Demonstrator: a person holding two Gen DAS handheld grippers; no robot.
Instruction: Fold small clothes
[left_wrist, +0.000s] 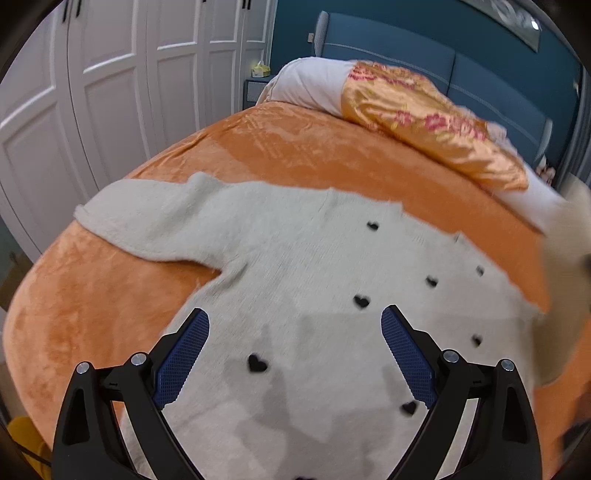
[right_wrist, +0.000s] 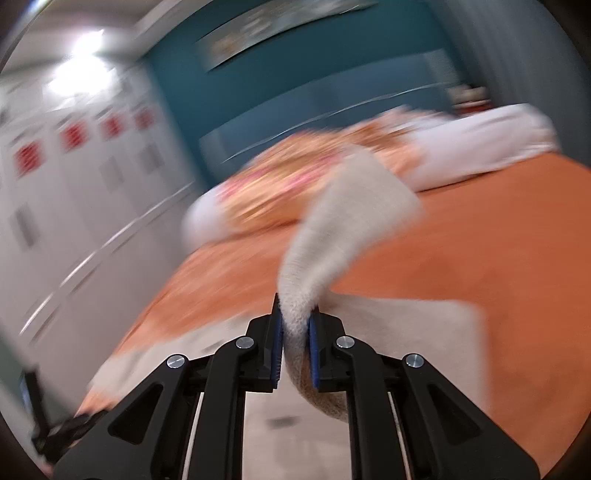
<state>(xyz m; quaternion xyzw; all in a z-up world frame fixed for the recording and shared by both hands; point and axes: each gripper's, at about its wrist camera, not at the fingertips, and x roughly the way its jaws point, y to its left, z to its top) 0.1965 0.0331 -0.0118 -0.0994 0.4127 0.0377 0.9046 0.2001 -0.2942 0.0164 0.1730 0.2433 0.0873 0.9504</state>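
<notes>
A fluffy cream sweater (left_wrist: 295, 266) dotted with small black hearts lies spread on the orange bedspread (left_wrist: 92, 306), one sleeve (left_wrist: 147, 221) stretched to the left. My left gripper (left_wrist: 295, 317) hovers over the sweater's body, open, with nothing between its blue pads (left_wrist: 181, 362). In the blurred right wrist view my right gripper (right_wrist: 295, 317) is shut on the sweater's other sleeve (right_wrist: 332, 236), which is lifted off the orange bedspread (right_wrist: 480, 258) and trails away from the jaws. The rest of the sweater (right_wrist: 406, 332) lies flat below it.
A white pillow with an orange flowered cover (left_wrist: 424, 118) lies at the head of the bed by the blue headboard (left_wrist: 388, 40). White wardrobe doors (left_wrist: 92, 92) stand to the left of the bed. A small bedside cabinet with a yellow box (left_wrist: 258, 70) sits in the corner.
</notes>
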